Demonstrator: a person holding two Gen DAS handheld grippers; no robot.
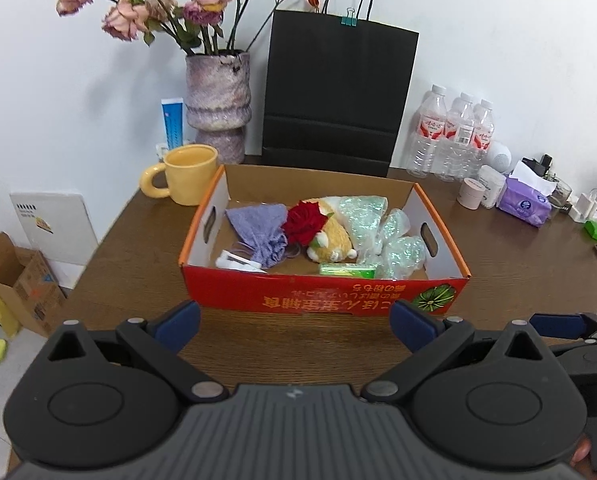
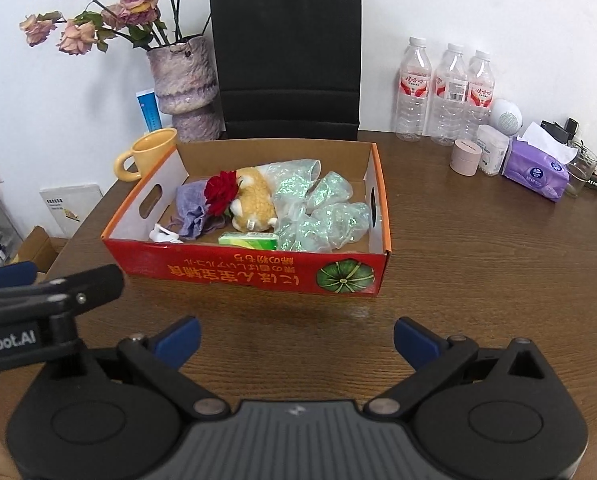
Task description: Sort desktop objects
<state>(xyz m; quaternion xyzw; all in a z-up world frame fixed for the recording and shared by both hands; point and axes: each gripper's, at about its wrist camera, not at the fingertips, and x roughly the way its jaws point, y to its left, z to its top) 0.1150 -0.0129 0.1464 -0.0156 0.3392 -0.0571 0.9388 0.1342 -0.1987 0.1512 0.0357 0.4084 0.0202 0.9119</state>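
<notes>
A dark wood-grain table (image 1: 138, 248) stands against a plain white wall (image 1: 498, 40). At its middle sits a red cardboard box (image 1: 322, 292) holding a purple pouch (image 1: 262, 232), a red rose (image 1: 304, 220), a plush toy (image 1: 332, 240), crumpled plastic wrap (image 1: 394, 236) and a green packet (image 1: 346, 270). Behind it — a yellow mug (image 1: 186, 178), a vase (image 1: 218, 108) of faded roses, a black paper bag (image 1: 334, 96). Three water bottles (image 2: 446, 92) and a purple tissue pack (image 2: 536, 172) line the right rear edge. A carton (image 1: 14, 280) rests on the floor at left. The left gripper (image 1: 296, 326) and right gripper (image 2: 296, 336) hover before the box, both spread wide and empty.
</notes>
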